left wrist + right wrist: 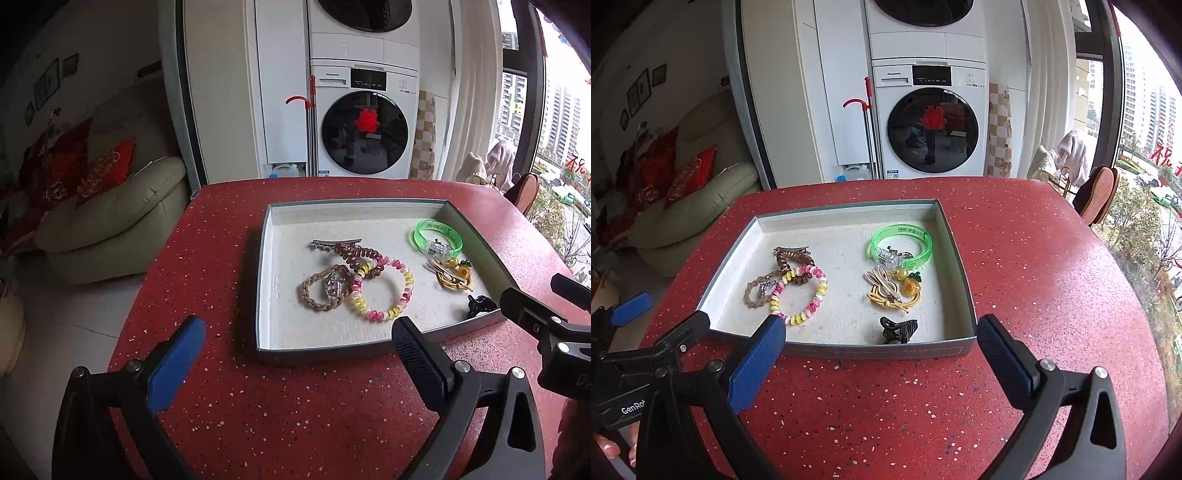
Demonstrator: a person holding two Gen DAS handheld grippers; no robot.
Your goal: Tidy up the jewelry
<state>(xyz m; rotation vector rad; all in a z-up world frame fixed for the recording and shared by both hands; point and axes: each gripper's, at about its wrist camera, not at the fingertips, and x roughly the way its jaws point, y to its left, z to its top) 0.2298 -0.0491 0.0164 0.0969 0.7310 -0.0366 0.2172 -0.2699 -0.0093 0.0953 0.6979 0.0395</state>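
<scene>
We hold our left gripper (297,352) and right gripper (881,349) wide open, holding nothing. The tray (955,258) on the red table (1034,277) holds seven jewelry pieces; the black claw clip (480,305) is partly hidden.

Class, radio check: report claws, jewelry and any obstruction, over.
Left claw and right claw open, empty, short of the tray. Jewelry all in tray: green bangle, black hair clip nearest. Nothing in the way.

Washing machine (932,125), beige sofa (110,218), bright window (1145,122).
</scene>
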